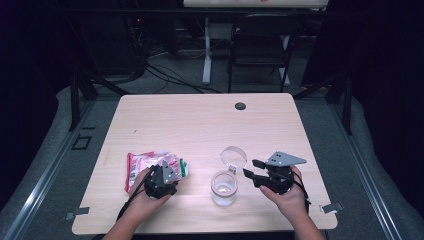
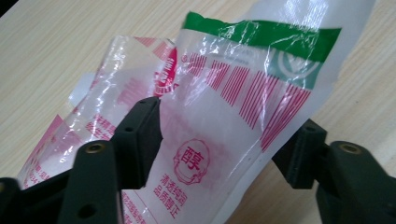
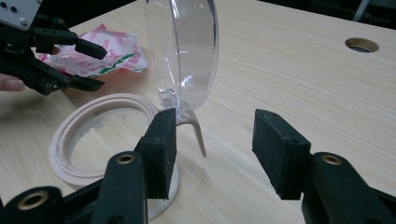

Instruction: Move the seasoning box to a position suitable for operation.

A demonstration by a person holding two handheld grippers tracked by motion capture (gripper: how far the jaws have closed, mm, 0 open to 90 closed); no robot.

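Black jaws of the left claw rise from the bottom of the left gripper view, and the bag stands between them (clear plastic with red print and a green band along its top edge). One pad lies against the bag's left side; whether the other pad touches it cannot be told. Seen from the high view, the left claw sits at the lower left of the frame, over the right end of the bag, which lies on the worktop.

At the lower right of that view, the right claw is open and holds nothing, its jaws pointing left toward the jar. Its hinged clear lid stands raised behind the mouth. From the right gripper view, the right claw stands wide apart just beside the jar, with the lid upright above the left jaw and some pale powder inside the jar.
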